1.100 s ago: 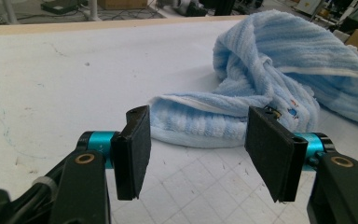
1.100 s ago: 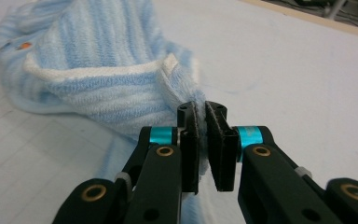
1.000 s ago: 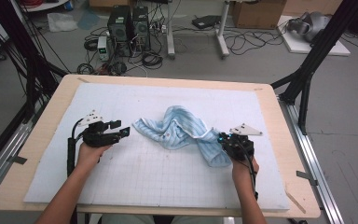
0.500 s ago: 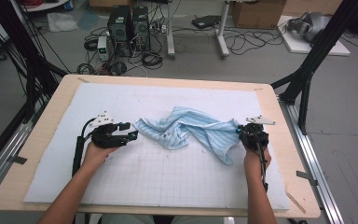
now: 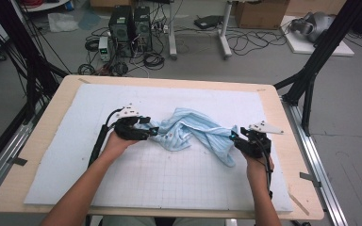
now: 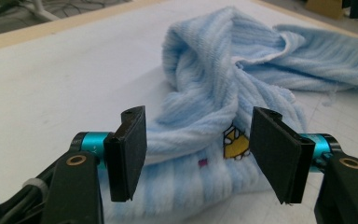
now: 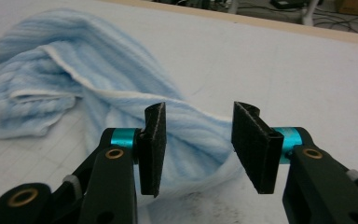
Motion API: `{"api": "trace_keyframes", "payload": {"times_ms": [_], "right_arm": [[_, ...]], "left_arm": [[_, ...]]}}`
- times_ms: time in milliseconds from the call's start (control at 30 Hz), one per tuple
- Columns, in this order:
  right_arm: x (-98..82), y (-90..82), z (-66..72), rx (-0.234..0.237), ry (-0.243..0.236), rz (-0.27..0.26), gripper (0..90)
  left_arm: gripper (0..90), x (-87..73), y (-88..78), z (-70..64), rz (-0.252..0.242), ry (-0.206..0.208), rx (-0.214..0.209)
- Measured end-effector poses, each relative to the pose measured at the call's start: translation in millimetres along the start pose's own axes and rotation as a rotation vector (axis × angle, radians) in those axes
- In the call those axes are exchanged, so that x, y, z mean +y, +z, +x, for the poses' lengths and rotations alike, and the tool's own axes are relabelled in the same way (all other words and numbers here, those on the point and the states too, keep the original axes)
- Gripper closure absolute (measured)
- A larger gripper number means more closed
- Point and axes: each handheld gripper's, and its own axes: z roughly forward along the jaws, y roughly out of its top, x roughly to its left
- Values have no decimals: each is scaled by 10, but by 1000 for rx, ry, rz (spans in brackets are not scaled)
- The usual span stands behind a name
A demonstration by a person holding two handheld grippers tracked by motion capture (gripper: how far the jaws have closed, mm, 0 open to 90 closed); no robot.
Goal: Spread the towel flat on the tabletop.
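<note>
A light blue striped towel (image 5: 193,129) lies crumpled and drawn out across the middle of the white mat (image 5: 169,183). My left gripper (image 5: 152,132) is at its left end, pointing right. In the left gripper view its jaws (image 6: 198,154) stand open and have just been opening; the towel (image 6: 214,70), with a small yellow patch, lies between them untouched. My right gripper (image 5: 233,137) is at the towel's right end. Its jaws (image 7: 198,144) have just been opening too, and the towel (image 7: 74,70) runs through the gap, free of both pads.
The mat covers most of a wooden table (image 5: 294,155). Black frame posts (image 5: 311,80) stand at the table's right and left sides. Computers and cables (image 5: 132,23) lie on the floor beyond the far edge.
The right gripper drew the towel's end to the right, then let go as its jaws opened. The left gripper moved right, up to the towel's left end.
</note>
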Motion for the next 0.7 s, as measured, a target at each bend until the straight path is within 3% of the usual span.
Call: {"api": "trace_keyframes", "payload": {"times_ms": [100,133,200,233,300,367,433,500,533,567,700], "right_arm": [[-75,18,69,58,3,15,545],[-75,18,69,58,3,15,545],[-74,25,117,101,2,24,543],[-69,45,180,148,-27,33,534],[-72,63,219,164,-44,43,533],[-83,106,289,191,-68,72,533],[-95,152,342,223,-87,97,533],[-116,201,403,252,-116,115,533],[-139,257,459,254,-150,153,532],[-153,289,474,261,-148,169,532],[-162,345,515,266,-150,169,533]], "left_arm": [[364,109,194,-46,37,26,-21],[364,145,254,-56,53,42,-20],[360,199,372,-66,90,56,-11],[352,216,433,-63,113,57,-6],[360,221,526,-52,157,61,11],[475,195,585,-39,195,64,27],[703,178,585,-9,192,49,6],[815,174,563,21,190,24,8],[824,170,553,45,195,15,-11],[827,164,535,68,201,-3,-17],[828,157,430,162,170,-53,-15]]}}
